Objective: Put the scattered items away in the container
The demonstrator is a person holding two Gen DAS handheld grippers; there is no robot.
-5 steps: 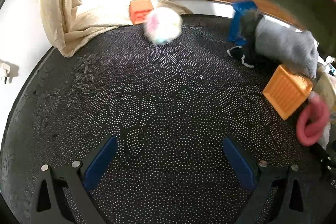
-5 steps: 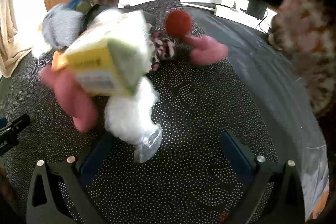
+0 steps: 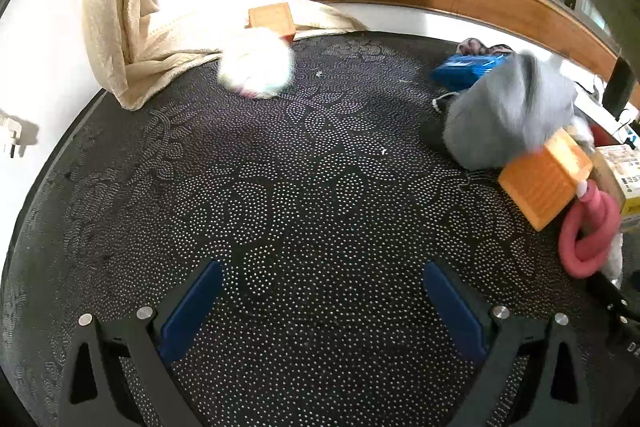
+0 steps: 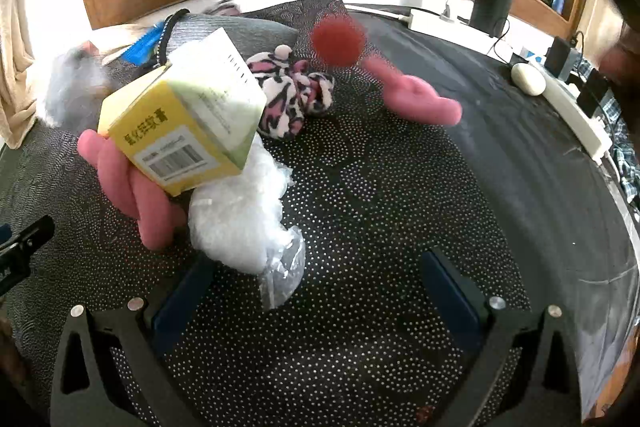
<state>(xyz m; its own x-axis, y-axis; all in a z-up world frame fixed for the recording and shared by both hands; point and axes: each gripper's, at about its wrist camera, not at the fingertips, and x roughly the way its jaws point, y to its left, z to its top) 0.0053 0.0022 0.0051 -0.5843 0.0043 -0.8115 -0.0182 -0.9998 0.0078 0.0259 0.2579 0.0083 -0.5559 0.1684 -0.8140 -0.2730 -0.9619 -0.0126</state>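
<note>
red ball (image 4: pixel 338 41) only right view

The yellow box (image 4: pixel 180 131), ahead-left of the right gripper, bears a barcode label and seemingly Chinese characters, unreadable.

Grey cloth bundle (image 3: pixel 508 115): shifted nearer, now overlapping the orange block (image 3: pixel 544 179). Red ball (image 4: pixel 338 41): blurred, displaced slightly right.
</note>
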